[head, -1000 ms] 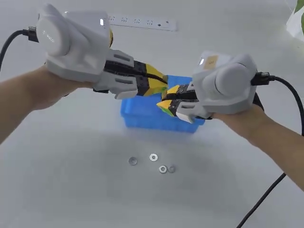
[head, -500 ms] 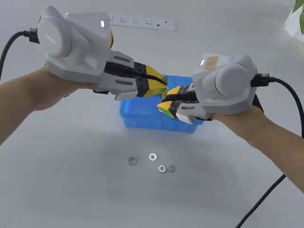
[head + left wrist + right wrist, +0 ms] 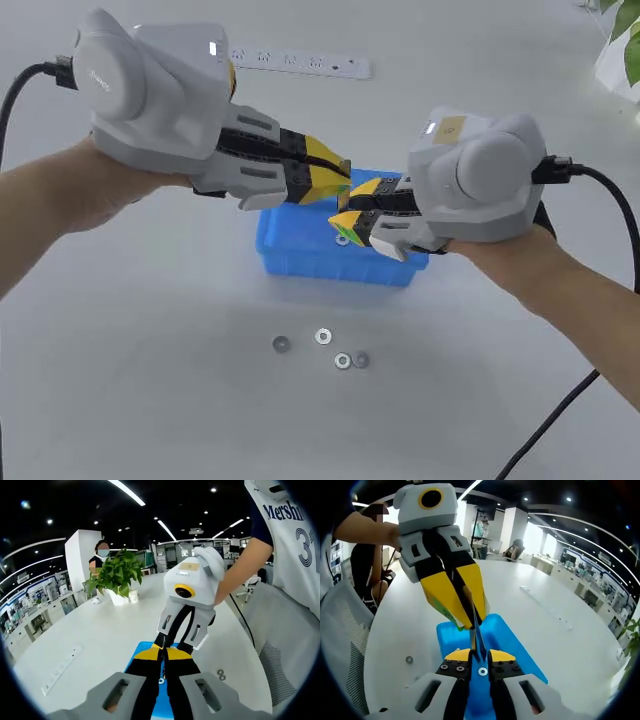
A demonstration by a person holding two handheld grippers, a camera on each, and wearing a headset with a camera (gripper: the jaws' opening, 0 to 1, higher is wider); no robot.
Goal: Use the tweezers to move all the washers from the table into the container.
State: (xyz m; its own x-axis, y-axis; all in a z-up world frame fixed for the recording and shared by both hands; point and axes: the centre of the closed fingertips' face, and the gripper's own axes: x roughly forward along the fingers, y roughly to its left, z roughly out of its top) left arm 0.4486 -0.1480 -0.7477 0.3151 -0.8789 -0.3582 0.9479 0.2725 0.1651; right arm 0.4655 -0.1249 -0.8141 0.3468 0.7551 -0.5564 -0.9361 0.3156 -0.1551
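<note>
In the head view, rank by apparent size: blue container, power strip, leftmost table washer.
1. Blue container.
2. Power strip, though it lies farther off, so its true size is unsure.
3. Leftmost washer, far smallest.

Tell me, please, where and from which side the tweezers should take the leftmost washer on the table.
Probably by its rim, coming from above at a slant: one tip of the tweezers through the hole, the other outside. The leftmost washer lies flat on the table, so its thin edge offers little from the side.

L gripper (image 3: 335, 180), R gripper (image 3: 345, 222) tip-to-tip over blue container (image 3: 300, 258); 4 washers (image 3: 322, 337) on table (image 3: 150, 390).
</note>
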